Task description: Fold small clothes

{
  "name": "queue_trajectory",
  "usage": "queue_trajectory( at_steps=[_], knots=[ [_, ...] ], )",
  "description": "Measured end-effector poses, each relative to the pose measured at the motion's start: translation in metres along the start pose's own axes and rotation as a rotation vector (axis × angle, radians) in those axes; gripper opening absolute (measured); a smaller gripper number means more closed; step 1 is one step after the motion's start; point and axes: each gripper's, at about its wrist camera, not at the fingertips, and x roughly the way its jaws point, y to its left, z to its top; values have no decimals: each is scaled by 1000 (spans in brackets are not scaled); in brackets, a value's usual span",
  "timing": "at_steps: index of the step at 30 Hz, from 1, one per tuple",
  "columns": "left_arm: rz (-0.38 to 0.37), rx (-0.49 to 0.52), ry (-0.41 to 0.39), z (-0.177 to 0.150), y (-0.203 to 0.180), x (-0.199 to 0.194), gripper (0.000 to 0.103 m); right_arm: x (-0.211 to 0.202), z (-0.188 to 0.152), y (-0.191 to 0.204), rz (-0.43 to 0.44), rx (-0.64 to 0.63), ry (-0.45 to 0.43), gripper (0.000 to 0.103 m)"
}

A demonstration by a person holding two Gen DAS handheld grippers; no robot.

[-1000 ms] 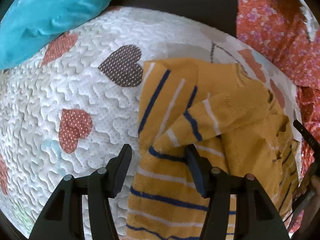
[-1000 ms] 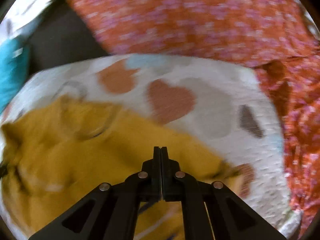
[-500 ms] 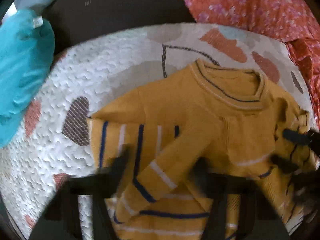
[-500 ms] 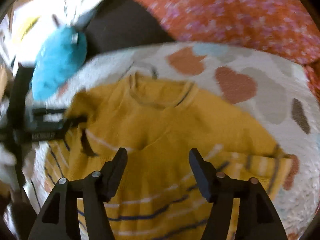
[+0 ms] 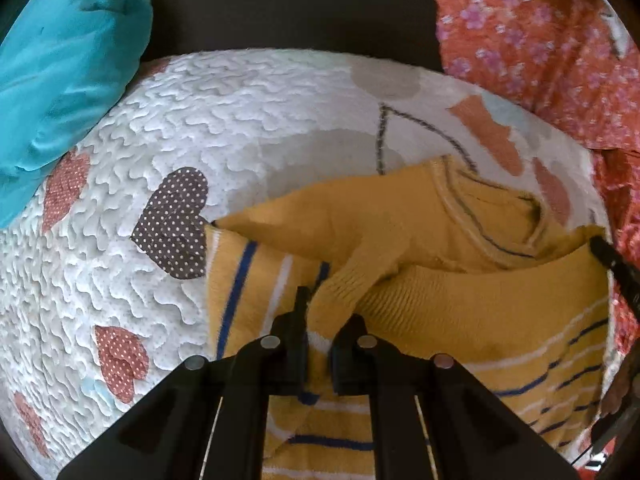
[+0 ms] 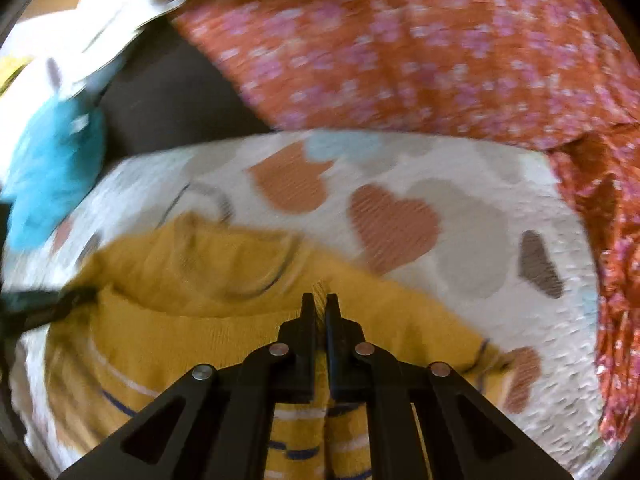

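A small mustard-yellow knit sweater (image 5: 472,312) with blue and white stripes lies on a white quilted mat with hearts (image 5: 224,128). Its collar (image 5: 492,216) points away from me. My left gripper (image 5: 320,332) is shut on the sweater's left sleeve, which rises between the fingers. In the right wrist view the sweater (image 6: 200,320) is blurred. My right gripper (image 6: 319,312) is shut on a fold of the sweater's yellow knit, pinched between the fingers. The right gripper's black finger shows at the left view's right edge (image 5: 612,264).
A teal cushion (image 5: 64,64) lies at the mat's far left, also in the right wrist view (image 6: 52,168). Orange floral cloth (image 5: 560,52) lies at the far right and fills the top of the right view (image 6: 440,48). A dark surface (image 5: 288,4) lies beyond the mat.
Both grippers were open half a second ago and have closed on the sweater. The left one now pinches the sleeve and lifts it; the right one pinches the sweater's right side.
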Motion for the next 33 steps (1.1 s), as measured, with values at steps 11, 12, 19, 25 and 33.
queue_trajectory(
  at_steps=[11, 12, 19, 25, 33],
  knots=[
    [-97, -153, -49, -13, 47, -34, 56, -31, -16, -61, 30, 232, -23, 49],
    [-114, -176, -60, -21, 57, -43, 59, -39, -19, -65, 43, 232, -28, 49],
    [-178, -205, -24, -86, 86, -49, 67, -78, -80, -47, 99, 97, 28, 64],
    [-43, -95, 53, -115, 68, -24, 58, -50, -116, -18, 24, -22, 135, 6],
    [-44, -236, -23, -113, 99, -43, 41, -55, -115, -91, -120, 238, 81, 5]
  ],
)
